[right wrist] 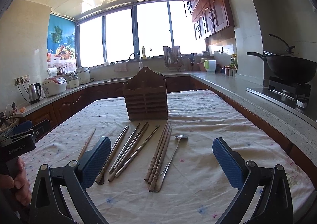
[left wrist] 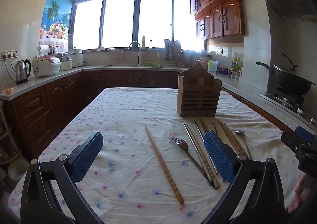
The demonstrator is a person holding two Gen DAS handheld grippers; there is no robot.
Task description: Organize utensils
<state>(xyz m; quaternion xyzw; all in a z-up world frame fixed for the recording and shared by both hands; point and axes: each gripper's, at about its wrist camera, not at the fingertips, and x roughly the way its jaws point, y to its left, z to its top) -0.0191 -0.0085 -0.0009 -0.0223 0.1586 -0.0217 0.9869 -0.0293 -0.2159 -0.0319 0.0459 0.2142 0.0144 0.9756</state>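
Your left gripper (left wrist: 153, 156) is spread wide, its blue-padded fingers (left wrist: 87, 155) far apart with nothing between them, pointing forward and slightly down. Your right gripper (right wrist: 161, 161) is spread just as wide and holds nothing, angled the same way. Your left hand (right wrist: 16, 179) wraps its handle, fingers curled around it. Only the fingertips of your right hand (left wrist: 299, 194) show.

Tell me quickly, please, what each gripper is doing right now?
Left gripper: open, holding nothing, above the tablecloth.
Right gripper: open, holding nothing, above the chopsticks.
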